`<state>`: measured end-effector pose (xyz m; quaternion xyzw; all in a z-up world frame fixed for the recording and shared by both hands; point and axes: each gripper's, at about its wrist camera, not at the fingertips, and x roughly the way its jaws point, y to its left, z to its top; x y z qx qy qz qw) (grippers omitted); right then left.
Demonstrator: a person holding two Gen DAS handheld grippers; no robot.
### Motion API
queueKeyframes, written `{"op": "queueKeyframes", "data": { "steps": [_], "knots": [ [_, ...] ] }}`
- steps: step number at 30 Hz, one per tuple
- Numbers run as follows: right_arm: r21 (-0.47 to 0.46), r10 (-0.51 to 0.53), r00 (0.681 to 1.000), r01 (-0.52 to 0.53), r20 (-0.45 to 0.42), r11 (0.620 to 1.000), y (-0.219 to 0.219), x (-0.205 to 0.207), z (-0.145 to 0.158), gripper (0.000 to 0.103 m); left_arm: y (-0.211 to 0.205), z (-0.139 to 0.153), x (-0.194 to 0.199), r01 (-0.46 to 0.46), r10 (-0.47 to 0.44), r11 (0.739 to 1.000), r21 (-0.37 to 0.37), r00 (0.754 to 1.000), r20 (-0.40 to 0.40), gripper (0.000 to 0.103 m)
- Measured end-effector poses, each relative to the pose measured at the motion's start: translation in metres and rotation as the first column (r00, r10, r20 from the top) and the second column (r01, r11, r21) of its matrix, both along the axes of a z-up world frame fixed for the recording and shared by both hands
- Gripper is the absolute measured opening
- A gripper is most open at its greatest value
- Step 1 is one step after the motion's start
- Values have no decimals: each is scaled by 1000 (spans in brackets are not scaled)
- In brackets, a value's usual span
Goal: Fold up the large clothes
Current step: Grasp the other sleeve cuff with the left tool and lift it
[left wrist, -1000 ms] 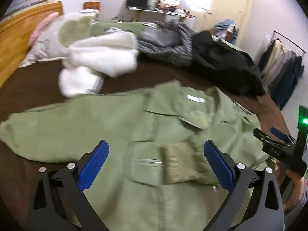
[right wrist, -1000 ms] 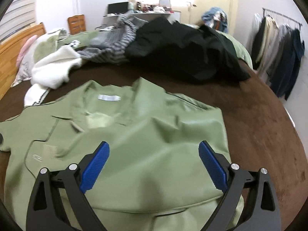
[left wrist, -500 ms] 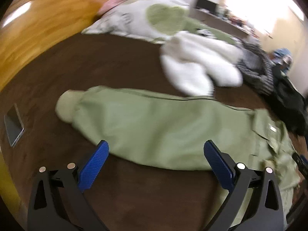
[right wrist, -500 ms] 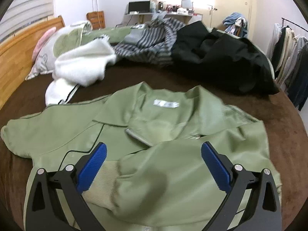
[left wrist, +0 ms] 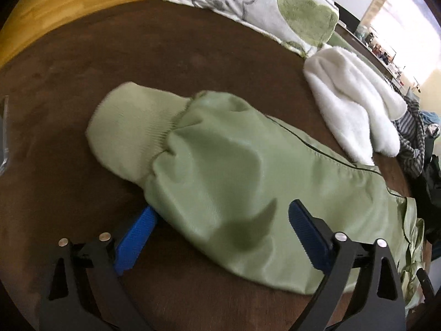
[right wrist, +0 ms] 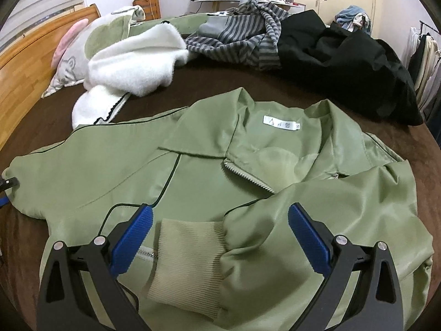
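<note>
A light green jacket (right wrist: 209,165) lies face up on the brown bed cover (right wrist: 330,127), collar toward the far side. Its right sleeve is folded across the chest, and the ribbed cuff (right wrist: 187,262) sits between the wide jaws of my right gripper (right wrist: 220,208), which is open and hovers above it. In the left wrist view the other sleeve (left wrist: 234,165) stretches out flat to its cuff (left wrist: 129,127). My left gripper (left wrist: 222,207) is low over that sleeve near the cuff. Its jaws are closing, the sleeve lies between them, and the pads are not pressing on it.
A white fleece garment (right wrist: 132,63) lies just beyond the sleeve. A striped garment (right wrist: 242,38) and a black coat (right wrist: 344,63) are piled at the far side. A pillow (left wrist: 261,5) leans by the wooden headboard (left wrist: 69,0). A phone (left wrist: 4,138) lies at the left edge.
My left gripper swung from over the jacket's chest out along the spread sleeve to its cuff end and sank toward it. The right gripper shifted over the folded sleeve's cuff.
</note>
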<state>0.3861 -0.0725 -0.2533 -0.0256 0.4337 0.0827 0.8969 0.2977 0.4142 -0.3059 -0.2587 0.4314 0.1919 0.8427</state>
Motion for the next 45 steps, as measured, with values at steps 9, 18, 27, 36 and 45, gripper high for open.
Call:
{"op": "queueKeyframes", "data": {
  "steps": [9, 18, 27, 36, 45],
  "knots": [
    [3, 25, 1000, -25, -19, 1000, 12, 0, -9, 97, 5, 7, 7, 13, -12, 1000, -16, 998, 54, 26],
    [52, 51, 997, -48, -54, 997, 43, 14, -18, 97, -9, 39, 5, 53, -53, 999, 1, 988, 147, 14],
    [149, 79, 988, -59, -132, 987, 80, 22, -35, 97, -27, 84, 6, 139, -153, 987, 79, 962, 226, 14],
    [-19, 104, 985, -107, -137, 994, 108, 21, -55, 97, -57, 125, 4, 214, -255, 962, 167, 924, 286, 14],
    [39, 81, 996, -79, -35, 996, 84, 11, -1, 97, -106, 177, 12, 296, -378, 910, 290, 880, 288, 14]
  ]
}}
